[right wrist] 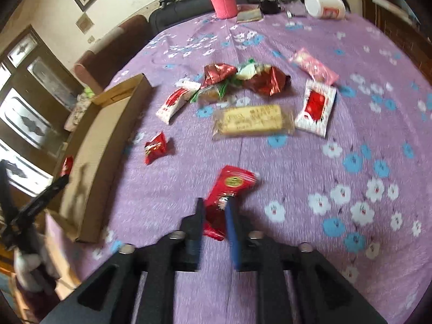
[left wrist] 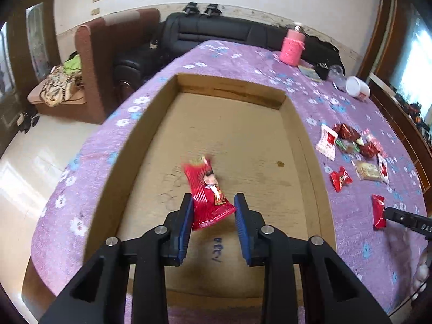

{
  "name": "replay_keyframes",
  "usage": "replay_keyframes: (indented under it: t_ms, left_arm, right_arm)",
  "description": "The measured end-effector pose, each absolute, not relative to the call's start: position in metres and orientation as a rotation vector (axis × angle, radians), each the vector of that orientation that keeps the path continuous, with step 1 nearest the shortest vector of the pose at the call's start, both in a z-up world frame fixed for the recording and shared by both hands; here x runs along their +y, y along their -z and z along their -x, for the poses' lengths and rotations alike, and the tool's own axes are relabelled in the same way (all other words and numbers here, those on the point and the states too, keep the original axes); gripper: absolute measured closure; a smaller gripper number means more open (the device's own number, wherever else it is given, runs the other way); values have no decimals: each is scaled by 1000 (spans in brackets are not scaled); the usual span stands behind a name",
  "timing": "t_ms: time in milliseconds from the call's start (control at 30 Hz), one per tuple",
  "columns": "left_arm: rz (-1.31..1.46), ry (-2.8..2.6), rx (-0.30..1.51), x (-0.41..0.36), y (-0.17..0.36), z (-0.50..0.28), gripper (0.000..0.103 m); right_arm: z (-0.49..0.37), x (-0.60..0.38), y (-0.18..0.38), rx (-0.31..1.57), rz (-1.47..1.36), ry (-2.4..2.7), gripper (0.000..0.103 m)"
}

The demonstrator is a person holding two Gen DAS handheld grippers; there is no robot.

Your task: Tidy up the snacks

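A shallow cardboard box (left wrist: 294,124) lies on the purple flowered tablecloth. My left gripper (left wrist: 213,202) is open above the box floor; a red snack packet (left wrist: 208,191) sits between its fingers, blurred, touching the left pad only. My right gripper (right wrist: 214,210) is shut on another red snack packet (right wrist: 229,189) above the cloth; this packet also shows in the left wrist view (left wrist: 378,212). A pile of loose snacks (right wrist: 243,81) lies further back, with a long biscuit pack (right wrist: 253,120), a white-and-red pack (right wrist: 314,110) and a small red candy (right wrist: 155,147).
The box also shows at the left in the right wrist view (right wrist: 108,124). A pink jar (right wrist: 222,0), a white tub (right wrist: 324,5) and small items stand at the table's far edge. A black sofa (left wrist: 210,31) and a brown armchair (left wrist: 91,62) stand beyond.
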State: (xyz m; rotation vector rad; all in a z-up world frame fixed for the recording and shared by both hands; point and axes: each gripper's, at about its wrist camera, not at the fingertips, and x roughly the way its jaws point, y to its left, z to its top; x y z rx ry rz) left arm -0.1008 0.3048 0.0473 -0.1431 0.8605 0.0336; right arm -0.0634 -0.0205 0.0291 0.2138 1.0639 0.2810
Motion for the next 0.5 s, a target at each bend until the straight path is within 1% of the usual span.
replay_keyframes:
  t_ms: [33, 67, 100, 133, 200, 267, 400, 500]
  left_arm:
    - [150, -39, 853, 307, -50, 104, 70]
    - [153, -42, 844, 309, -52, 106, 67]
    - [153, -47, 834, 310, -54, 109, 60]
    - [149, -55, 825, 310, -57, 111, 56]
    - [141, -64, 811, 308, -60, 115, 56]
    - [135, -62, 794, 305, -63, 118, 56]
    - [127, -70, 755, 303, -72, 122, 56]
    - [143, -85, 735, 310, -77, 124, 56]
  right_arm:
    - [62, -16, -27, 1064, -208, -274, 61]
    - [64, -16, -24, 1063, -206, -273, 61]
    - [64, -16, -22, 1061, -204, -276, 61]
    - [65, -16, -21, 1058, -202, -279, 61]
    - [63, -11, -19, 1042, -182, -268, 61]
    - [63, -5, -17, 1023, -133, -255, 83]
    - [66, 3, -22, 994, -75, -282, 84]
    - [72, 12, -42, 939, -44, -310, 84]
